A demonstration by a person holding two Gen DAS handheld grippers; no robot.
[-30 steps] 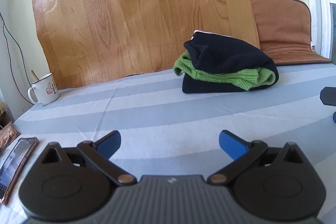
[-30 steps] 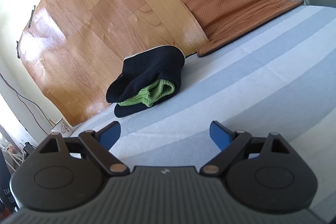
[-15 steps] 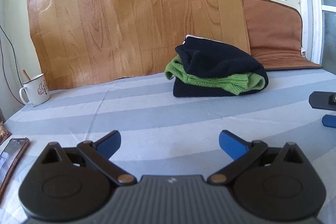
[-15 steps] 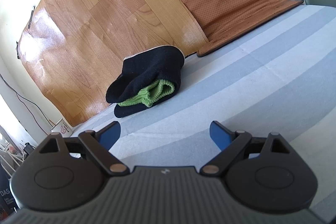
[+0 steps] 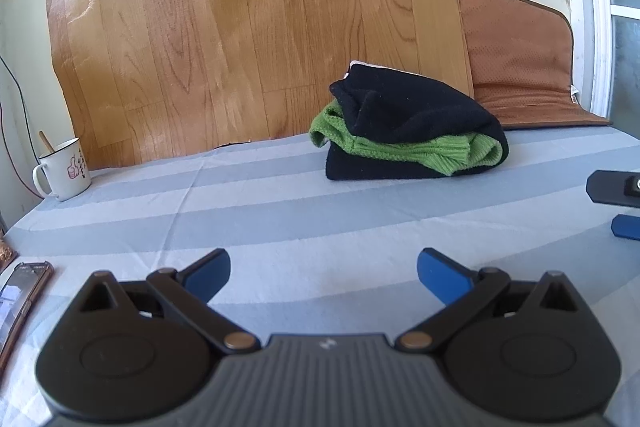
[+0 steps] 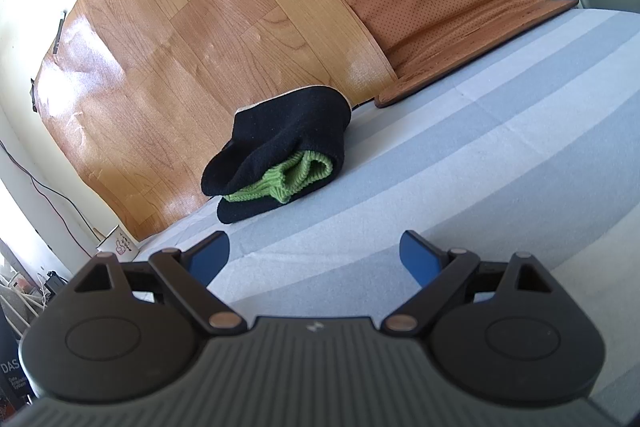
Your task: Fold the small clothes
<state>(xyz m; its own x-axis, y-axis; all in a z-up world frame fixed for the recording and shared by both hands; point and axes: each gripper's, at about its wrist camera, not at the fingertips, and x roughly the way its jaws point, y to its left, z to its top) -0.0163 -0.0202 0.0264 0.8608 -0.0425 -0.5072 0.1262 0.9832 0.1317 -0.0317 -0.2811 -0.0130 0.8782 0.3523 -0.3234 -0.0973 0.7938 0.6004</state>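
Observation:
A folded black garment with a green knit piece inside (image 5: 412,131) lies on the blue-striped cloth (image 5: 280,211) near the back wall; it also shows in the right wrist view (image 6: 280,155). My left gripper (image 5: 323,269) is open and empty, well in front of the bundle. My right gripper (image 6: 315,251) is open and empty, also in front of the bundle and apart from it. One blue fingertip of the right gripper shows at the right edge of the left wrist view (image 5: 626,227).
A white enamel mug (image 5: 64,169) stands at the back left. A phone (image 5: 20,299) lies at the left edge. A wood-pattern sheet (image 5: 248,27) leans on the wall. A brown cushion mat (image 6: 448,7) lies at the back right.
The left wrist view has swung slightly right to left, so the bundle sits more to the centre and the right gripper shows more at the right edge. The right gripper has barely moved.

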